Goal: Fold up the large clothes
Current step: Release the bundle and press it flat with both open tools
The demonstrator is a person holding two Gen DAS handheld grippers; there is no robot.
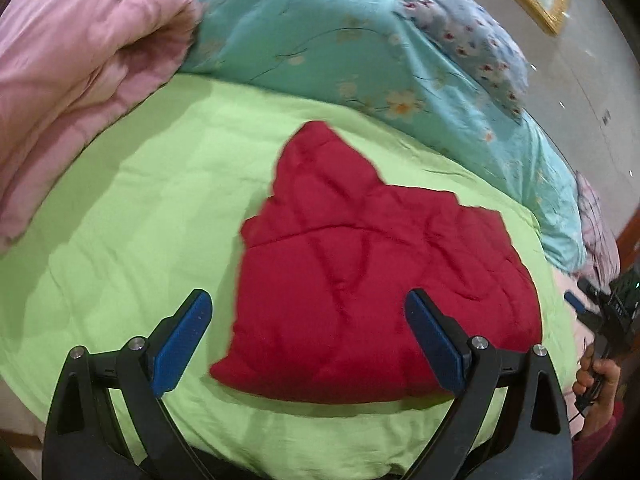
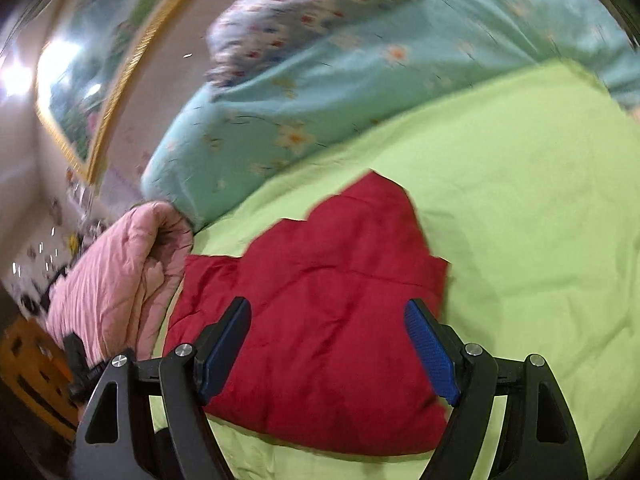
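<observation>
Your left gripper [image 1: 306, 312] is spread wide and holds nothing; your right gripper [image 2: 328, 320] likewise — both hover above the red garment [image 1: 372, 280], which lies folded on the green sheet [image 1: 140, 208]. Its near edge is partly hidden behind the blue pads [image 1: 182, 344]. Motion blur smears the teal quilt [image 2: 320, 92] and pink blanket [image 2: 120, 276] in the right wrist view.

No text, label, brand, number or sign can be read in either wrist view; the small dark device [image 1: 622, 300] far to the right of the left gripper's fingers shows only blurred pale marks that cannot be made out.
</observation>
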